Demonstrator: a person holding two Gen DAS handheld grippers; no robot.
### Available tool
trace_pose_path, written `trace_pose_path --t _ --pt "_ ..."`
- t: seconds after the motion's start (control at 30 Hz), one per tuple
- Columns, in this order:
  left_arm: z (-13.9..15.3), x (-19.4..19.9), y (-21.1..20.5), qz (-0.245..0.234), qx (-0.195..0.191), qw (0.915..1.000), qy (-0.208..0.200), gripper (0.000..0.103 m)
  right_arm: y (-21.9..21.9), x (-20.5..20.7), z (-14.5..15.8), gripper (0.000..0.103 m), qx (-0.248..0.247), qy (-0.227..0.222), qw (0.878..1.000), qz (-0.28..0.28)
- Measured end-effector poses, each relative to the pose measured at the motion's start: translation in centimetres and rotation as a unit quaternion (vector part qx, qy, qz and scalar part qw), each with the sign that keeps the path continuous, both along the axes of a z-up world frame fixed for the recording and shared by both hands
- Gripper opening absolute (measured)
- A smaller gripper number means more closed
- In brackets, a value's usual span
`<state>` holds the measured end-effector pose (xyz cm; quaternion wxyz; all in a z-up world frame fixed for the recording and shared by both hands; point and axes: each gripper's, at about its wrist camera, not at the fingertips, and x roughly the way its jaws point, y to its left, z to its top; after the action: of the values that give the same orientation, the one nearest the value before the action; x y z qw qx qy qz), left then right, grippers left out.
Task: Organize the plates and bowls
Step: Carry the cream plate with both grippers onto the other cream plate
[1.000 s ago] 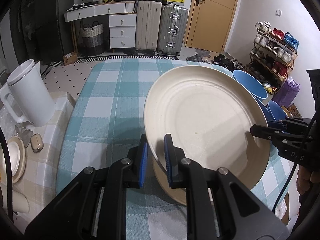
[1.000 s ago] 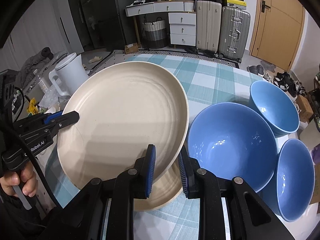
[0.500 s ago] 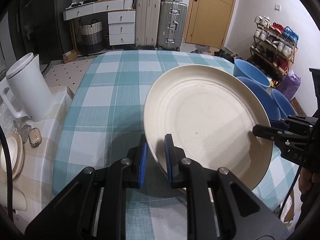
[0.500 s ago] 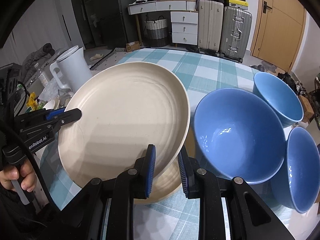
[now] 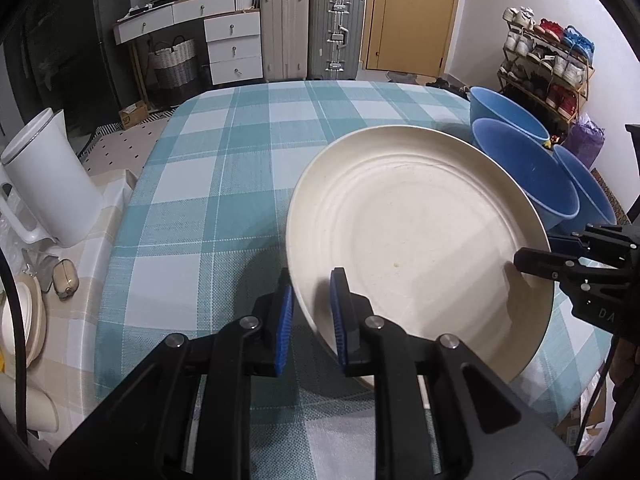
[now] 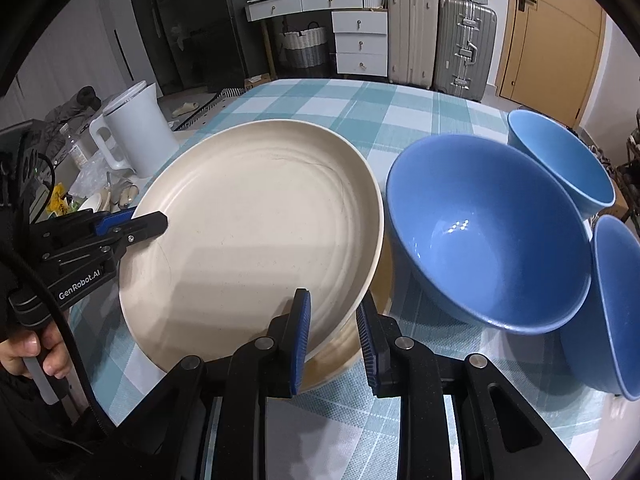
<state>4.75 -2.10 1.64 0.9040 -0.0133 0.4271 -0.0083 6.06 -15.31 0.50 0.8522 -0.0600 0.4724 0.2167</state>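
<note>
Right of cream plate (image 6: 256, 236) gripped by both grippers' fingers: three blue bowls (image 6: 488, 240) crowding.

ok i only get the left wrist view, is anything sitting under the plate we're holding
Observer: Yes. The right wrist view shows a second cream plate lying on the tablecloth, directly beneath the lifted plate.
Operator: and is the big bowl next to it free to stack into
Observer: The large blue bowl is empty inside; only light glints show on its bottom.
</note>
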Motion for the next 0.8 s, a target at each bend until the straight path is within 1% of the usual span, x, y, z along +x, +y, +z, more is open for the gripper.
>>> trace_pose_path --t 0.27,0.57,0.8 --pt "-1.9 1.2 -0.2 -0.004 0.015 0.9998 0.011 0.015 0.4 0.1 -1.4 0.024 -0.015 0.007 1.000 -0.005" --pt "-2.8 1.8 -0.8 -0.012 0.031 0.9994 0.011 0.016 0.3 0.5 -1.9 0.024 -0.026 0.006 1.000 -0.011" --pt "-3.4 2.0 -1.7 -0.019 0.057 0.9982 0.008 0.017 0.4 0.4 -2.4 0.025 -0.038 0.006 0.999 -0.014"
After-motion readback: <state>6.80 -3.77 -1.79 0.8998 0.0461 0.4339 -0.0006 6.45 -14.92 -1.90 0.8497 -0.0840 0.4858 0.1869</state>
